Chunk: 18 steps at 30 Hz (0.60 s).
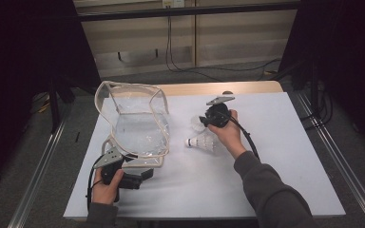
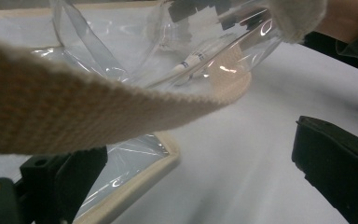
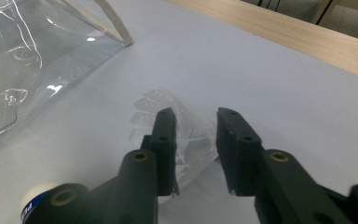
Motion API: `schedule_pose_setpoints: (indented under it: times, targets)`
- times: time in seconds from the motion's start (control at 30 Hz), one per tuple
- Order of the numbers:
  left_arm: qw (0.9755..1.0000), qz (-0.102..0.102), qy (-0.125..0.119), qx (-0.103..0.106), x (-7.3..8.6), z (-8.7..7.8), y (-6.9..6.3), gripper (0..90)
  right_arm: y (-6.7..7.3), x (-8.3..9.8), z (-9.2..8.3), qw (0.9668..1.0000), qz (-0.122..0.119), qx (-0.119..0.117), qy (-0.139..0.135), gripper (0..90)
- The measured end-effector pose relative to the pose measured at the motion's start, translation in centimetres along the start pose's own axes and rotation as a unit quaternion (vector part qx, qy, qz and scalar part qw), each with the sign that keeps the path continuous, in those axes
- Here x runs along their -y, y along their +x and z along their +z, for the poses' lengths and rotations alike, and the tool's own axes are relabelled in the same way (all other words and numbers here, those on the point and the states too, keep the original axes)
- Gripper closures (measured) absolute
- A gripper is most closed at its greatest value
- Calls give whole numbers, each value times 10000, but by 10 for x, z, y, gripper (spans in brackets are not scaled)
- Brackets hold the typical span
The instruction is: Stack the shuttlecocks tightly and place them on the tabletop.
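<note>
Taking the clear bag (image 1: 135, 121) as my landmark: my left gripper (image 1: 138, 179) sits at its near corner, jaws spread, with the bag's cream webbing strap (image 2: 74, 107) draped across in front of them in the left gripper view, and its cream-edged corner (image 2: 135, 179) just beside the left jaw. Right of the bag, 2 white shuttlecocks lie on the white table cover (image 1: 275, 156). The nearer shuttlecock (image 1: 202, 142) has a dark band with small lettering on its cork, too blurred for me to read. My right gripper (image 1: 202, 120) is over the farther shuttlecock (image 3: 186, 135), jaws narrowed around its feathered skirt; I cannot tell whether the pads press on it.
</note>
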State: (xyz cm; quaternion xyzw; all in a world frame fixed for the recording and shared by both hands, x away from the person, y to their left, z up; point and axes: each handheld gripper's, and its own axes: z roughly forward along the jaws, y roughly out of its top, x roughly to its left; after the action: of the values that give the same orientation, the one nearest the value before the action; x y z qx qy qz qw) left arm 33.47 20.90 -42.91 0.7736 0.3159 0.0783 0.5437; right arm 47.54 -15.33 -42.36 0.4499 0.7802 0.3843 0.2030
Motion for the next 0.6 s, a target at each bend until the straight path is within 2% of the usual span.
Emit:
schedule_pose_setpoints:
  times: [0.17, 0.3, 0.6]
  targets:
    - [10000, 10, 2, -11, 0, -1, 0, 34, -3, -1, -6, 9999, -97, 49, -20, 812]
    - [10000, 18, -12, 13, 0, -1, 0, 34, -8, -1, -10, 9999, -74, 57, -45, 878]
    - [10000, 17, -27, -2, 0, -2, 1, 34, -11, 2, -14, 9999, -50, 107, -73, 900]
